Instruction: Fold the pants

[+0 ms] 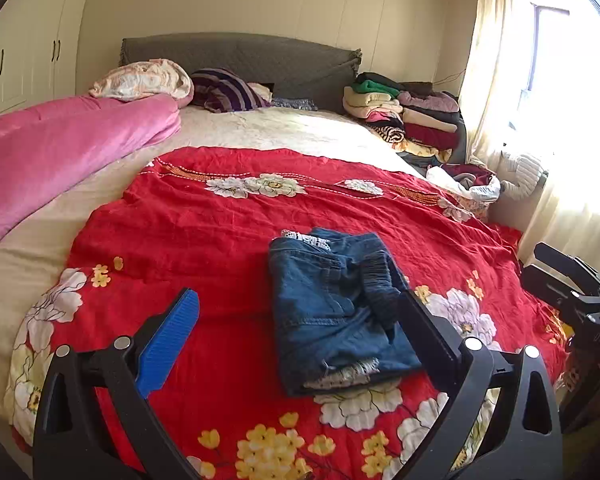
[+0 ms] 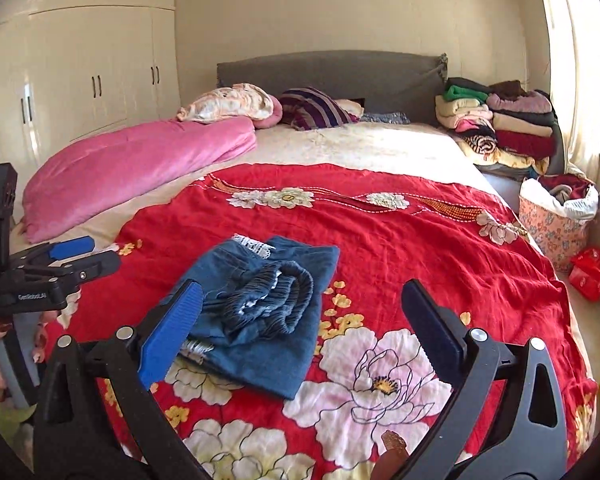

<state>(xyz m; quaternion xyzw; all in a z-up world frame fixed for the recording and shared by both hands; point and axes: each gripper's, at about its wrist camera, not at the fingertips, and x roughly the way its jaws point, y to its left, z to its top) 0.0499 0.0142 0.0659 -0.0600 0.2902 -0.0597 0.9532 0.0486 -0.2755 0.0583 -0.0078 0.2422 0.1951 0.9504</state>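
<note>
pants (image 1: 332, 312): blue denim, folded into a compact rectangle, elastic waistband bunched on top, white lace trim at far and near edges | place: flat on red floral quilt (image 1: 204, 232) | left gripper (image 1: 300, 332): spread wide, empty | right gripper (image 2: 304, 320): spread wide, empty, above pants

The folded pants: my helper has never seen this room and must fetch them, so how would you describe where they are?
Find the big bed with the grey headboard, then the red flowered cover spread over its near end. The folded pants lie on that cover. They are the only blue denim there, a small bundle with a gathered elastic waistband on top, far from the stacked clothes by the headboard.
</note>
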